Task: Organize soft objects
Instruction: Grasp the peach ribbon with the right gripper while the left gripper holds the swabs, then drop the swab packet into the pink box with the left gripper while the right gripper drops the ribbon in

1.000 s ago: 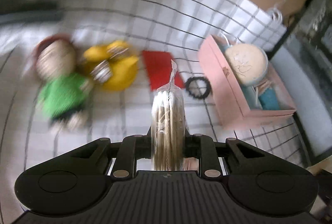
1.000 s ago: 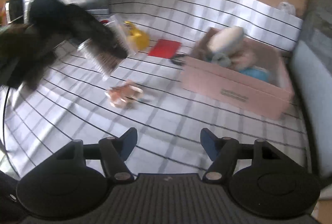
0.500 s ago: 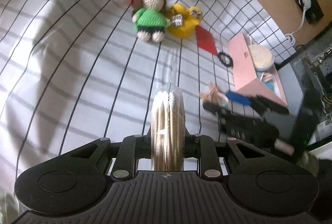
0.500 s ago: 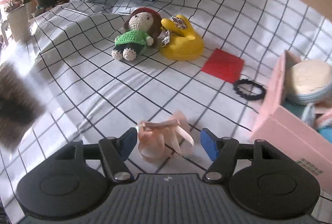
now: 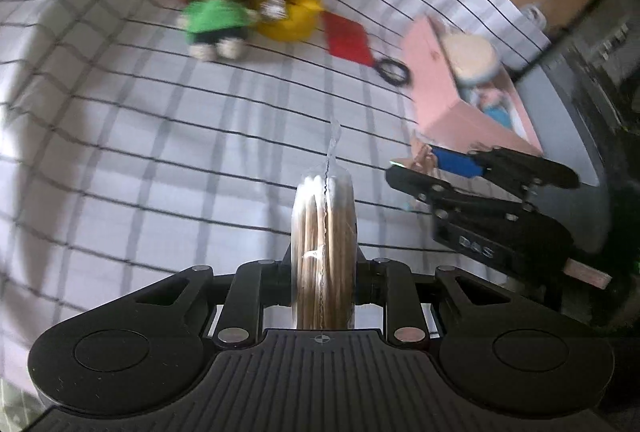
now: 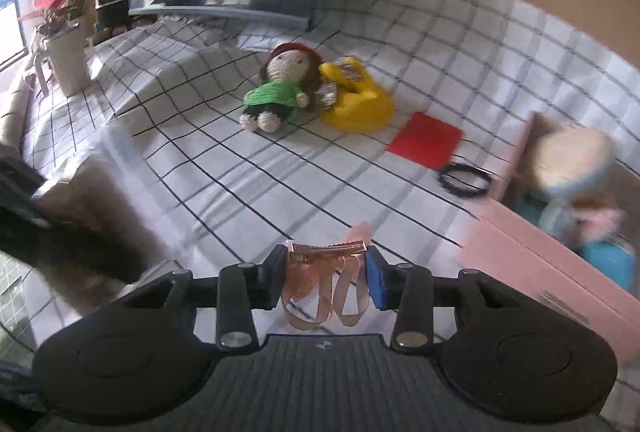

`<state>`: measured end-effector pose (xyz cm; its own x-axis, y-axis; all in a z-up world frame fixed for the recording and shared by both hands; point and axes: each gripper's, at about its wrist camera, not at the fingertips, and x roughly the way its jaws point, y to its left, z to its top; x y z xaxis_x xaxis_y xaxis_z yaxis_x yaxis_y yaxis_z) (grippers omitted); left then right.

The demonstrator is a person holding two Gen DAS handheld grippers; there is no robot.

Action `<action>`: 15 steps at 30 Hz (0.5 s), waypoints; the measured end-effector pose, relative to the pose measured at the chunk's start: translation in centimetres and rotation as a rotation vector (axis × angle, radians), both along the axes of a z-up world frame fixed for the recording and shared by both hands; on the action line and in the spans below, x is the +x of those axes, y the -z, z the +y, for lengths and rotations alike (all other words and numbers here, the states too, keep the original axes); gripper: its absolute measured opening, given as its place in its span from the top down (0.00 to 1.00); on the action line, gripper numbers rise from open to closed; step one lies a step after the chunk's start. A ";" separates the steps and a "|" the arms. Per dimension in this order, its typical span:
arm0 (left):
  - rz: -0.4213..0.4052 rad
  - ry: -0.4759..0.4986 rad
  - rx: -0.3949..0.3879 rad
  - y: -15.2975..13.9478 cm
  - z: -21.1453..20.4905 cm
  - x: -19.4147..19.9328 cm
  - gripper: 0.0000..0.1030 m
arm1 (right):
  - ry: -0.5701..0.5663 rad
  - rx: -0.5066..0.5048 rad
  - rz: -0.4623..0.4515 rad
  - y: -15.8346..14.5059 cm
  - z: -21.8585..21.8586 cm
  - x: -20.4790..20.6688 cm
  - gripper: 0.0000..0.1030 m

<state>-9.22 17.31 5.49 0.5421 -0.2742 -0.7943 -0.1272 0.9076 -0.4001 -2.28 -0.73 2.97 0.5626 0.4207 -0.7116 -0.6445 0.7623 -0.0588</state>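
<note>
Your right gripper [image 6: 326, 266] is closing round the ribbon hair clip [image 6: 326, 272], prob. just off the bench beside the pink box [image 6: 560, 272], w/ left gripper [image 5: 323, 272] pinching the swab packet [image 5: 323, 240].

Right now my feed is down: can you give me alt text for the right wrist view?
The right tool is closing on a peach ribbon hair clip, which sits between its pads. Beyond it on the checked cloth lie a crocheted doll, a yellow duck, a red square and a black hair tie. A pink box of soft items stands at right.
</note>
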 end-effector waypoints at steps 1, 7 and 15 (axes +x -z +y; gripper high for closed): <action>0.003 0.020 -0.001 0.0 -0.6 0.3 0.75 | 0.020 0.002 -0.006 -0.4 -0.9 -0.5 0.61; 0.035 0.222 -0.040 0.3 -5.7 3.0 0.75 | 0.183 -0.004 -0.055 -2.7 -7.3 -3.8 0.61; -0.067 0.473 -0.018 -4.4 -13.3 9.3 0.75 | 0.408 0.028 -0.122 -4.4 -14.6 -7.7 0.61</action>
